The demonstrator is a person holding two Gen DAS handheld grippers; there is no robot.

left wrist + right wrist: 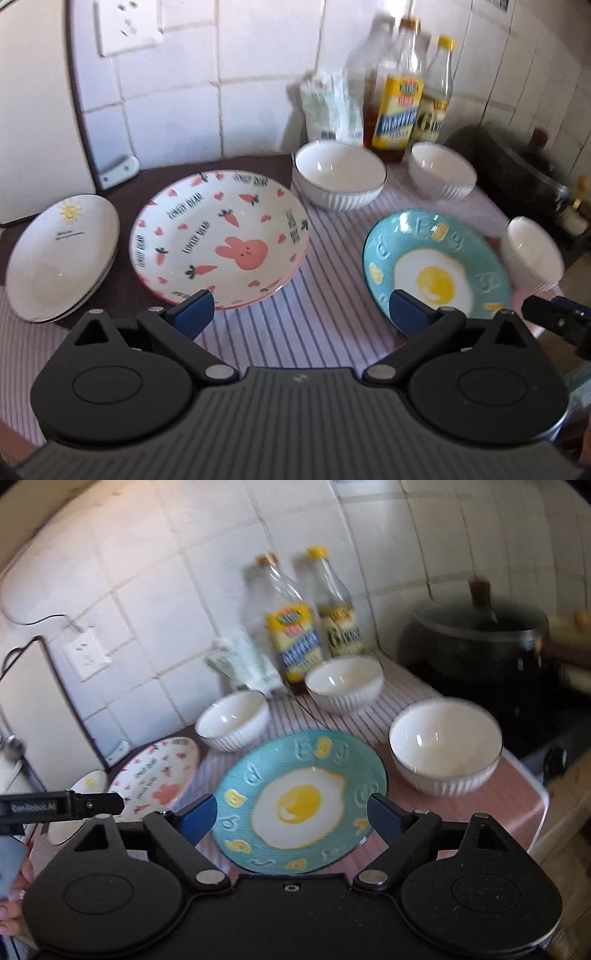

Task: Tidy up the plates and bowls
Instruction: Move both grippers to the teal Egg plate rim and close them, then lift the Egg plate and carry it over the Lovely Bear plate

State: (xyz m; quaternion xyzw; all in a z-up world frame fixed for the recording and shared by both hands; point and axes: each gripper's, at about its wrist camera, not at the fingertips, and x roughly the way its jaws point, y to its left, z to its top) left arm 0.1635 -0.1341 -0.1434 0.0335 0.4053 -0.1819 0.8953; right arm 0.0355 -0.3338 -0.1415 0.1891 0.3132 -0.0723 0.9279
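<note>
A pink rabbit-and-carrot plate [221, 236] lies left of centre, and also shows in the right wrist view [155, 775]. Left of it lies a white sun-print plate [62, 254] on another plate. A blue fried-egg plate [436, 266] [301, 801] lies to the right. Three white ribbed bowls stand behind and right: one [340, 177] [232, 720], one [443, 175] [345, 683], one [533, 254] [445, 744]. My left gripper [301, 314] is open and empty above the striped cloth. My right gripper [291, 818] is open and empty, low over the egg plate.
Two oil bottles [399, 96] [295, 627] and a plastic bag [332, 107] stand against the tiled wall. A dark pot [480, 635] sits on the stove at right. A white board [33, 110] leans at left. The striped cloth [295, 332] covers the counter.
</note>
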